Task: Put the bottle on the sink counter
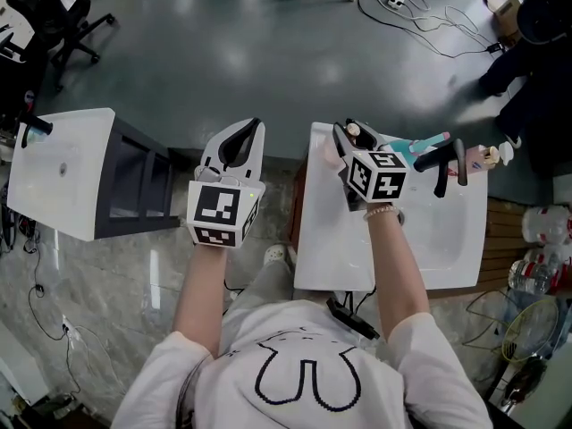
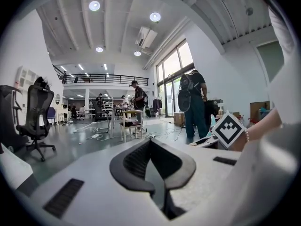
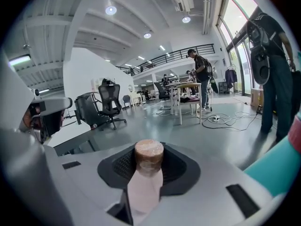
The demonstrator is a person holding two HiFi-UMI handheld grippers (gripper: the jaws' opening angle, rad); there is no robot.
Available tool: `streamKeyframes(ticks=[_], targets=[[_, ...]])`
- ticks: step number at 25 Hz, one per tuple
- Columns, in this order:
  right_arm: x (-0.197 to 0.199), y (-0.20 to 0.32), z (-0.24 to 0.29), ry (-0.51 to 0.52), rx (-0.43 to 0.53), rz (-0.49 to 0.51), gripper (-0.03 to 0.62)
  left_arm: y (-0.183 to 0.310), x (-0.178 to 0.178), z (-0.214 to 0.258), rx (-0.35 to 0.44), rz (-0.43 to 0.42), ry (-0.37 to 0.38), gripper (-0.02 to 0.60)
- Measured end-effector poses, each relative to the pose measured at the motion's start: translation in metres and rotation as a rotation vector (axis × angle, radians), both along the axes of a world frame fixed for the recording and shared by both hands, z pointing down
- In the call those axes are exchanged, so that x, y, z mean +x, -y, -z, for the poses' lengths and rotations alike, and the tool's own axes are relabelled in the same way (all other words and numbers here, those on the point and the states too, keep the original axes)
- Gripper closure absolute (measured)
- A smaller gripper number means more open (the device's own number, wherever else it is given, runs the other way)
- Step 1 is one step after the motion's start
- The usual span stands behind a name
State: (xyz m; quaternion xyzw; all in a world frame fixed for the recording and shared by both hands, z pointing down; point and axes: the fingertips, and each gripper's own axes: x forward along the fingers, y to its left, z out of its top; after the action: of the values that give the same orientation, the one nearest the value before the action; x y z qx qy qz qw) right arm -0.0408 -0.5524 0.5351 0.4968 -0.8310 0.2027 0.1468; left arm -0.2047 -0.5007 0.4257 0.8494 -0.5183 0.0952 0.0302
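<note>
A pale pink bottle with a brown cap [image 3: 148,161] stands upright between the jaws of my right gripper [image 3: 148,166], which is shut on it. In the head view the right gripper [image 1: 347,134] holds the bottle [image 1: 354,131] over the back left corner of the white sink counter [image 1: 322,248]. To the left of the sink, over the floor, my left gripper [image 1: 250,137] is held level. Its jaws are shut with nothing between them [image 2: 150,145].
A black faucet [image 1: 442,164], a teal object [image 1: 427,143] and a small figure [image 1: 490,156] sit along the sink's back edge. A second white sink unit [image 1: 63,172] stands at the left. Plastic bottles [image 1: 541,226] and a wire basket [image 1: 527,320] lie at the right.
</note>
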Motion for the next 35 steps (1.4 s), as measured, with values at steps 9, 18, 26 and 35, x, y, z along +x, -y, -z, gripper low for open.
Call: streamKeyframes(ticks=[9,18,26,35], targets=[[-0.005,0.001,-0.006,-0.030,0.000,0.003,0.453,0.002,-0.007,0.001,0.007,-0.002,0.000,0.572],[-0.007,-0.001,-0.007,-0.058,0.019,0.002,0.453,-0.002,-0.010,0.000,0.015,-0.003,-0.001,0.572],[-0.016,-0.015,-0.012,-0.156,0.107,0.127,0.451,-0.008,-0.015,0.004,0.030,-0.007,0.002,0.572],[-0.015,-0.017,-0.010,-0.164,0.173,0.118,0.448,-0.032,-0.006,-0.003,0.027,-0.040,0.021,0.572]])
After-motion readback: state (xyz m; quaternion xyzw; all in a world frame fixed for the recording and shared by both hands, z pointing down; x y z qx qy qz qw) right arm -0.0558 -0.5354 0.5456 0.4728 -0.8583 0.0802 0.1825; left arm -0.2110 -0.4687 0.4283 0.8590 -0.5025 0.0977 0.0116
